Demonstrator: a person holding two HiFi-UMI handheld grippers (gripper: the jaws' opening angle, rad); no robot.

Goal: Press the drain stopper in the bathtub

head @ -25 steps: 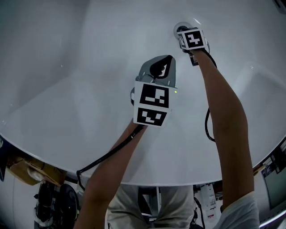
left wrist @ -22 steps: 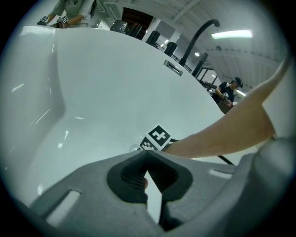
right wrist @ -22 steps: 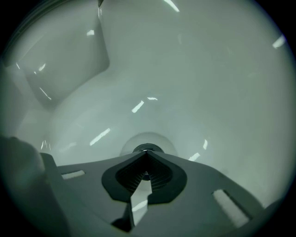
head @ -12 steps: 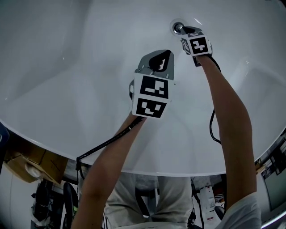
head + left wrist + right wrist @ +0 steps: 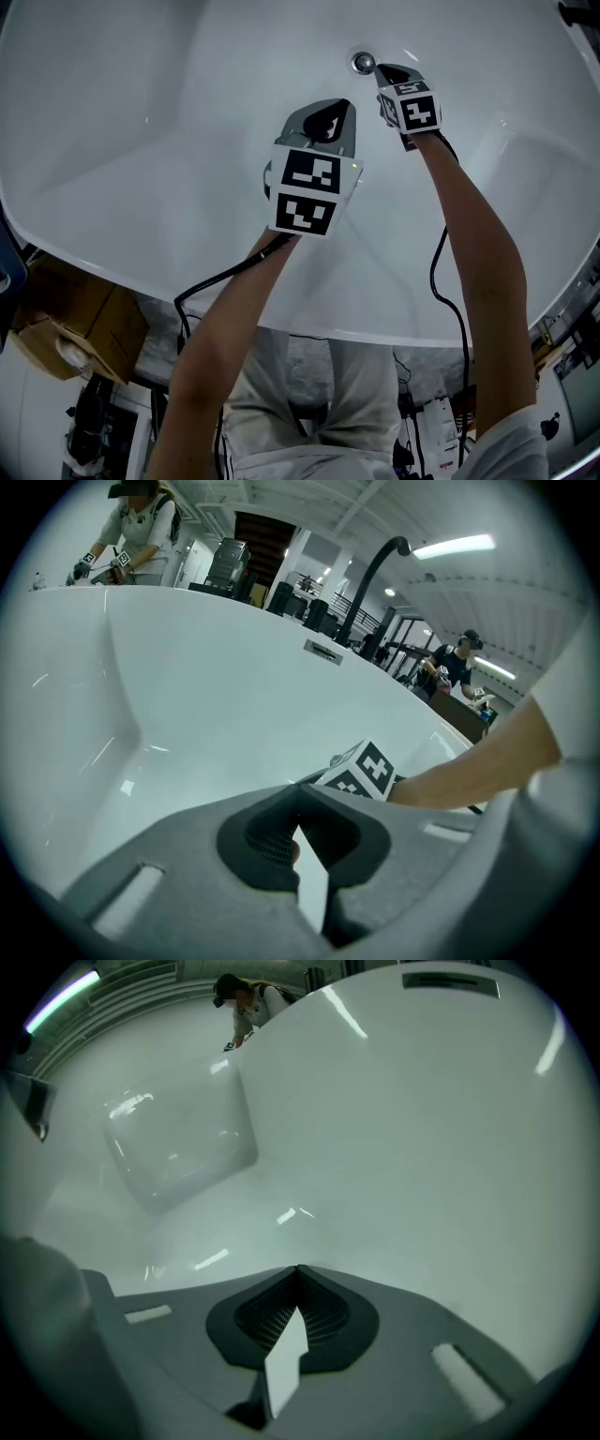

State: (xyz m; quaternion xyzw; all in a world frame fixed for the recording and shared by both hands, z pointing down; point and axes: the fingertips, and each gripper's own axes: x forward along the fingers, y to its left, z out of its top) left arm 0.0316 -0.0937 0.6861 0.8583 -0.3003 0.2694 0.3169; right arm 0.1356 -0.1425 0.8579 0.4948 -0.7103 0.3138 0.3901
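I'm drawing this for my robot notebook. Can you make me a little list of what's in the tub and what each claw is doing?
Place: inside a white bathtub
Drain stopper: round, shiny, on the tub floor, uncovered
Right claw: shut, empty, tip right beside the stopper, not on top of it
Left claw: shut, empty, held farther back, apart from the stopper

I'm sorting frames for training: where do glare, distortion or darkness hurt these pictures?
Head view: even light on the white bathtub, drain stopper small yet sharp, dim below the rim. Left gripper view: heavy fisheye bending, black corners, bright ceiling lamp. Right gripper view: glare streaks on the bathtub, greenish cast.
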